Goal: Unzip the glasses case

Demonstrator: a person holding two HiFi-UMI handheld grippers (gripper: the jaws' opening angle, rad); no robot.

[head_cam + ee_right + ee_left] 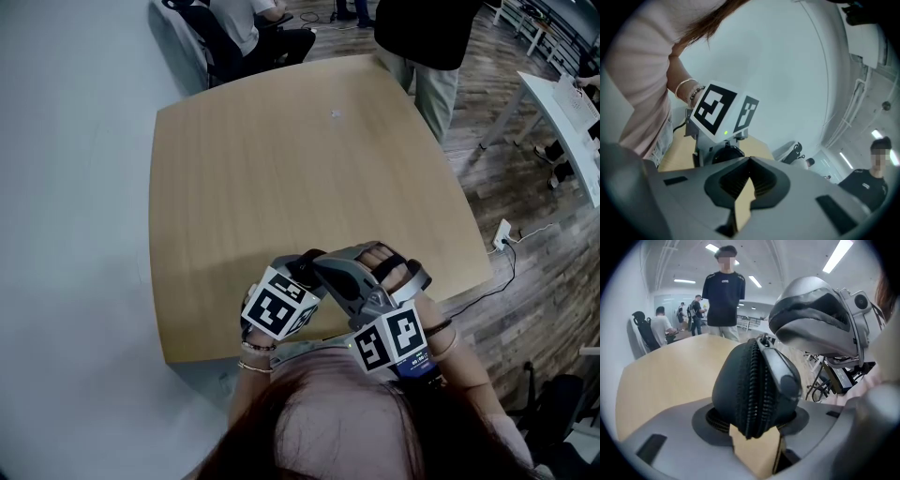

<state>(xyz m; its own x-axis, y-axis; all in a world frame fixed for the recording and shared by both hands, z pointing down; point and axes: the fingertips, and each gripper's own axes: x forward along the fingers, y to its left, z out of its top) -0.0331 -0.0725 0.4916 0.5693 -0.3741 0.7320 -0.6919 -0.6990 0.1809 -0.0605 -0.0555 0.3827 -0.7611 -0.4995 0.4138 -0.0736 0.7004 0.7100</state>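
The room is evenly and fairly brightly lit by long ceiling strips (841, 254), which glare white in the left gripper view. The table (281, 169) carries only a soft shadow along its near edge. The 2 gripper views bend strongly, with black rounded corners. The head view looks dimmer and greyer.
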